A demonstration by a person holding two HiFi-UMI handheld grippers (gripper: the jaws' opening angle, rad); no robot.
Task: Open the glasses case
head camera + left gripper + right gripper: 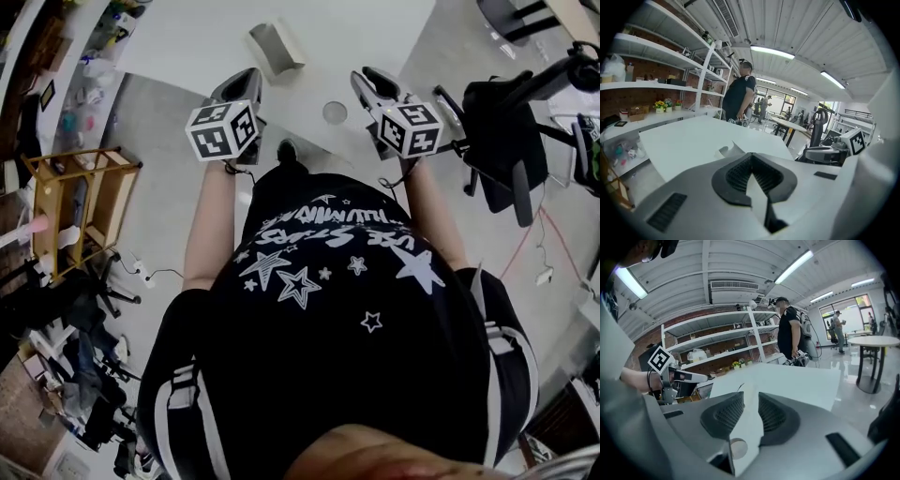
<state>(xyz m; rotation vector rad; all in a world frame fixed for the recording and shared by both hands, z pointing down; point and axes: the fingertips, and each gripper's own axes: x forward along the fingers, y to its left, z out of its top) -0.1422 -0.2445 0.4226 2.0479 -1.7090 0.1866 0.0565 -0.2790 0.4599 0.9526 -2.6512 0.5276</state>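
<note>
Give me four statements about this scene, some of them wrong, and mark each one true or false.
1. The right gripper has its jaws apart with nothing between them. True.
2. The left gripper grips the glasses case. False: its jaw tips meet on nothing, and the glasses case lies on the white table, apart from both grippers.
3. A small round disc lies on the table. True.
4. Nobody else is in the room. False: a person in a black top stands beyond the far side of the table.
</note>
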